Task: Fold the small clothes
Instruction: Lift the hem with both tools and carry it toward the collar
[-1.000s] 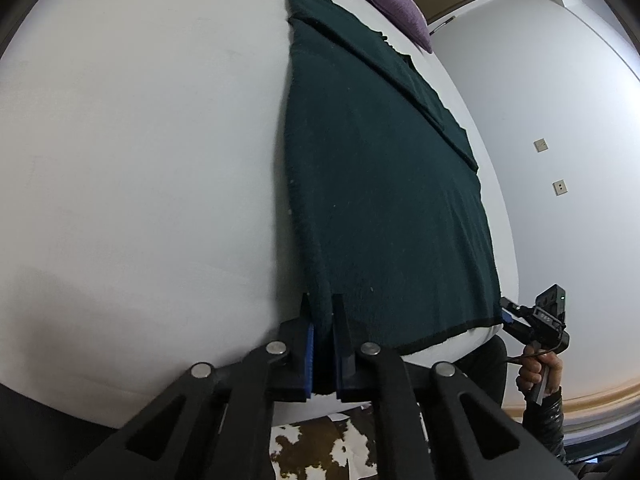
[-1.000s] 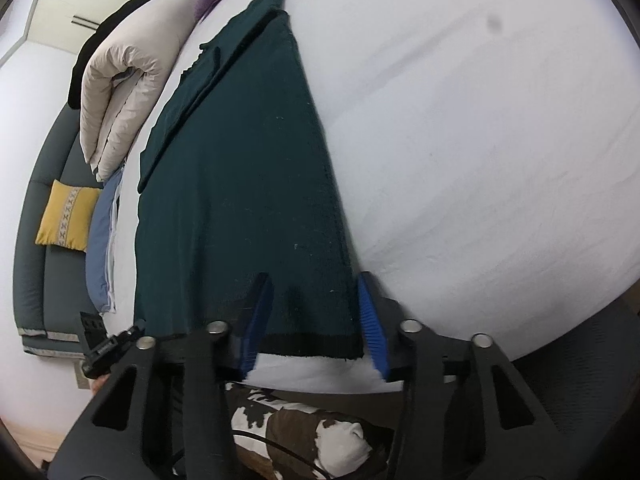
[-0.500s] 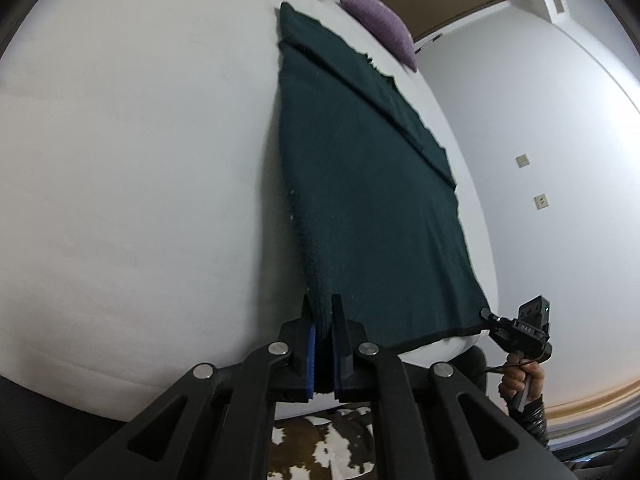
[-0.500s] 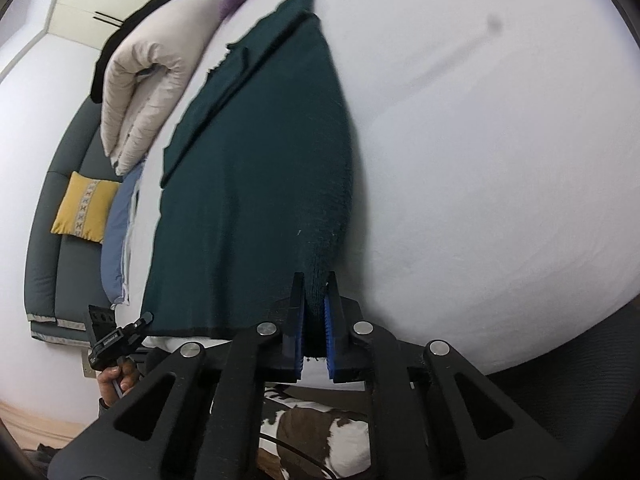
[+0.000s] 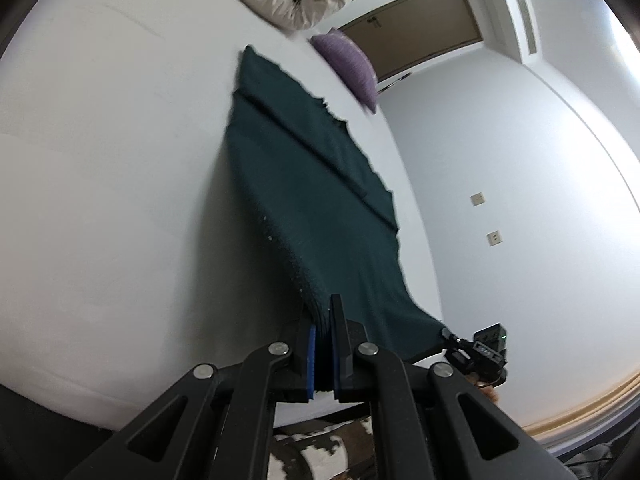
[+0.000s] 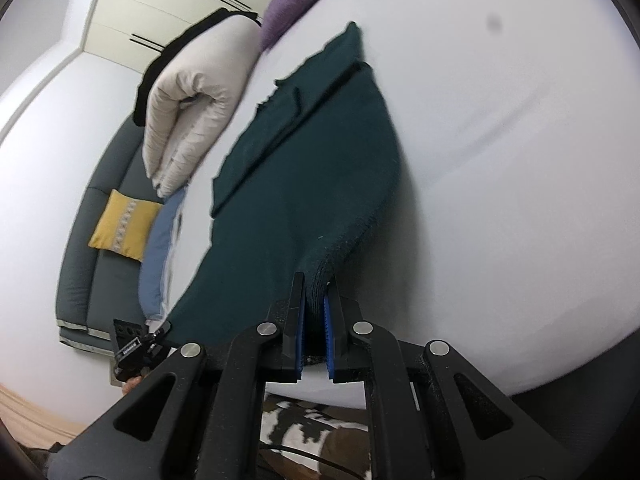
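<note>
Garment (image 5: 320, 216) is lying lengthwise straight ahead of both tools on the white bed (image 5: 120, 200), long axis running away toward the purple pillow (image 5: 348, 64). Left tool (image 5: 323, 320) is pinching the near left corner; right tool (image 6: 314, 300) is clamping the near right corner, so the near hem is hanging raised between them while the far end is resting flat. Fabric is looking dark green, thick, nubbly knit, limp. Likely next: carrying the hem forward along that axis.
</note>
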### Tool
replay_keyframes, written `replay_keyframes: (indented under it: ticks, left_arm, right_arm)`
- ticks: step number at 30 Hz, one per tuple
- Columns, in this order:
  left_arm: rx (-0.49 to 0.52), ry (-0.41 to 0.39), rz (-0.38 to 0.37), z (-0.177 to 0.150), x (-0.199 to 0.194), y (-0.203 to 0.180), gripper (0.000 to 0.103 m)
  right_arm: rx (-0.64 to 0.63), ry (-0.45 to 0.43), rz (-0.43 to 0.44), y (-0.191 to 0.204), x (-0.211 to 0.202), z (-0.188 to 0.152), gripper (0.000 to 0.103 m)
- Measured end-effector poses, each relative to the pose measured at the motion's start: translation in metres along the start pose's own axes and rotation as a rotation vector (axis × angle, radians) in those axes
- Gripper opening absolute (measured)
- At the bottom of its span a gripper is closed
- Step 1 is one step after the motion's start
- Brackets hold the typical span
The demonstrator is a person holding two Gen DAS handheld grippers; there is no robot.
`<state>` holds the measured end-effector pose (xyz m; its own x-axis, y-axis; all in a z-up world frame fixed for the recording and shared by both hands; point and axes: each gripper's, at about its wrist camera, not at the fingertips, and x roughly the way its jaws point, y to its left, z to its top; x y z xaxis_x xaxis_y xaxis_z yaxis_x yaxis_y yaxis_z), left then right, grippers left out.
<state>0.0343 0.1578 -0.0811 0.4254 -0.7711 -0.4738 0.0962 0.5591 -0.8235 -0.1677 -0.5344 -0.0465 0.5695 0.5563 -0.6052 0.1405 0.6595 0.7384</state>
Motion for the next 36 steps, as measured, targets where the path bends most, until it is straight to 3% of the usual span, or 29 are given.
replay_keyframes:
  ticks: [11,36]
  left_arm:
    - [-0.016,-0.076,-0.102,0.037,-0.006,-0.022,0.006]
    - [-0.012,-0.195,-0.160,0.133,0.014,-0.035,0.006]
  right_arm:
    - [-0.017,-0.061,0.100,0.039,-0.005,0.046,0.007]
    - [-0.059,-0.177,0.178,0.092,0.022,0.156,0.007]
